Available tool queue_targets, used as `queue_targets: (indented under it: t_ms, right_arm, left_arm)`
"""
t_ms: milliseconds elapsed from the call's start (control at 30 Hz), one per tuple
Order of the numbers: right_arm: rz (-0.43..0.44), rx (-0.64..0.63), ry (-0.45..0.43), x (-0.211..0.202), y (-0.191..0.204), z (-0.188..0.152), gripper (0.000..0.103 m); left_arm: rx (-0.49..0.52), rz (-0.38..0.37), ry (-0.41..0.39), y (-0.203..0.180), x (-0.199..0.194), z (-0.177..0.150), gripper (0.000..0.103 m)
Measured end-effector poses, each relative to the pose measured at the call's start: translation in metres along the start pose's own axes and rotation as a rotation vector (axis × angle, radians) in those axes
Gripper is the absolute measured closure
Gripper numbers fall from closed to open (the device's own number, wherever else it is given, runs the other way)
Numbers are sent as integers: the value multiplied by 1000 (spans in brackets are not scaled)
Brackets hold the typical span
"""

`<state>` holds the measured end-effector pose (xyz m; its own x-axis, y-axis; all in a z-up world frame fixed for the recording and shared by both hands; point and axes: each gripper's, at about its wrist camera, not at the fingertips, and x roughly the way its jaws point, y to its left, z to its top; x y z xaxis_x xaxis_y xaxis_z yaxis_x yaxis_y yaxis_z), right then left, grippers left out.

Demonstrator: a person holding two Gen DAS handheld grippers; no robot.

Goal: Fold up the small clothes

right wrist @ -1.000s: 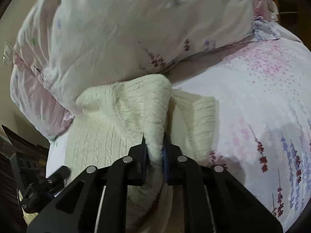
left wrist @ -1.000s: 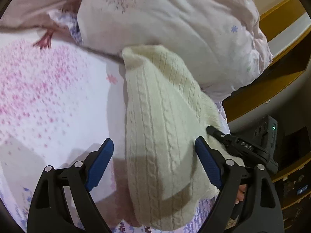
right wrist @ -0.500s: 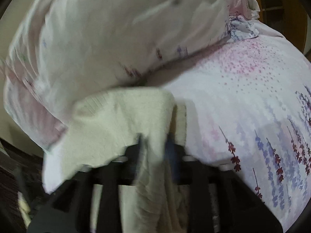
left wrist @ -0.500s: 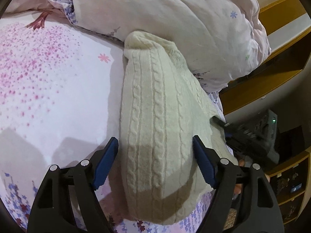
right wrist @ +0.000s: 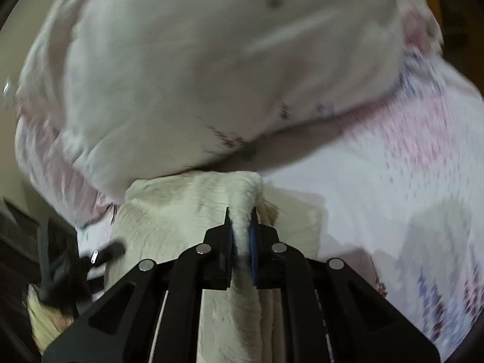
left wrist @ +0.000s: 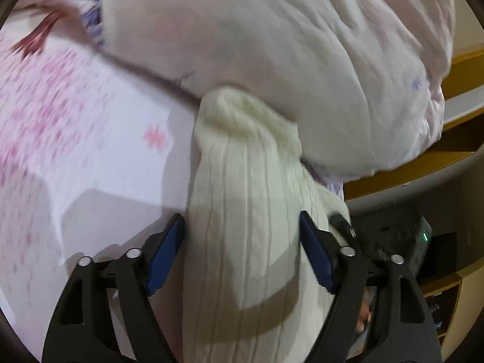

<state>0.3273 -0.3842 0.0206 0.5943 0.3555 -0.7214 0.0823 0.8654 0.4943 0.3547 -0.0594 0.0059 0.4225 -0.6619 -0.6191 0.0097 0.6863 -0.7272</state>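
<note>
A cream cable-knit sweater [left wrist: 248,181] lies folded lengthwise on the flowered bed sheet [left wrist: 90,139], its far end tucked against a big pale pillow [left wrist: 272,45]. My left gripper [left wrist: 240,214] straddles the sweater's near part. Its jaws are closing, with the blue pads at the knit's two sides and not squeezing it. My right gripper [right wrist: 240,210] is shut on a raised fold of the sweater [right wrist: 181,205], pinched between its pads. One tip of the right gripper [left wrist: 341,220] shows at the sweater's right edge in the left wrist view.
The pillow [right wrist: 196,75] fills the far side in both views. A yellow wooden bed frame [left wrist: 438,157] and a dark device with a green light [left wrist: 423,236] lie past the mattress edge on the right. The sheet [right wrist: 393,181] stretches to the right in the right wrist view.
My left gripper has moved in toward the pillow and its jaws have narrowed around the sweater. My right gripper keeps its pinch on the fold and has shifted slightly; both views are blurred by motion.
</note>
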Motion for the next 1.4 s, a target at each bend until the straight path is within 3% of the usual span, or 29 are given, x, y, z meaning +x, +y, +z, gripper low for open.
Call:
queue_targets:
  t_ms: [100,233,300,367,433,500,667,833,933,967,1000,1167,1267,1400]
  right_arm:
    - [-88,15,-36,-5,-6,3,96]
    - [-116,103,13,19,-22,6,96]
    - [-135,81,54,34,-17,4,95]
    - [-99,94,43,25,-16,1,85]
    - [-66,110,26,6,-19,-3,60]
    - [-29,104,9,-13,-20,-12,48]
    - [86,77,43,-46,-18,-58,49]
    - [148,51,70,-54,-11,-89,58]
    - [123,-10,76,-56,0,-103,68]
    - [111,-28,76,-59,-2,-104,75]
    - [87,-55,71,-58,3,-106,90]
    - [30,-69,-29,-84,-10,-106,92]
    - [-29,-10,15,-71,-24,-106,92]
    - [-36,8,40,-64,-26,-109,90]
  left_arm:
    - [-6,-16,-26,3,3,6,67]
    - [-11,-9,-79,8,-4,-1,73]
    - [-15,-8,-69,7,-3,0,70]
    - [-12,-18,-58,12,-14,-2,63]
    - [4,-23,-65,13,-26,-6,56]
    - [30,-36,-64,9,-39,-16,39]
    - [75,-36,-43,12,-67,-50,33]
    - [108,-34,-27,13,-76,-84,32]
    - [124,-24,-16,12,-73,-96,32]
    - [132,-20,-10,12,-72,-99,32]
    - [140,-13,-9,12,-71,-101,32]
    - [150,10,-4,9,-64,-106,32]
    - [162,24,2,9,-64,-109,31]
    - [185,43,0,5,-61,-110,31]
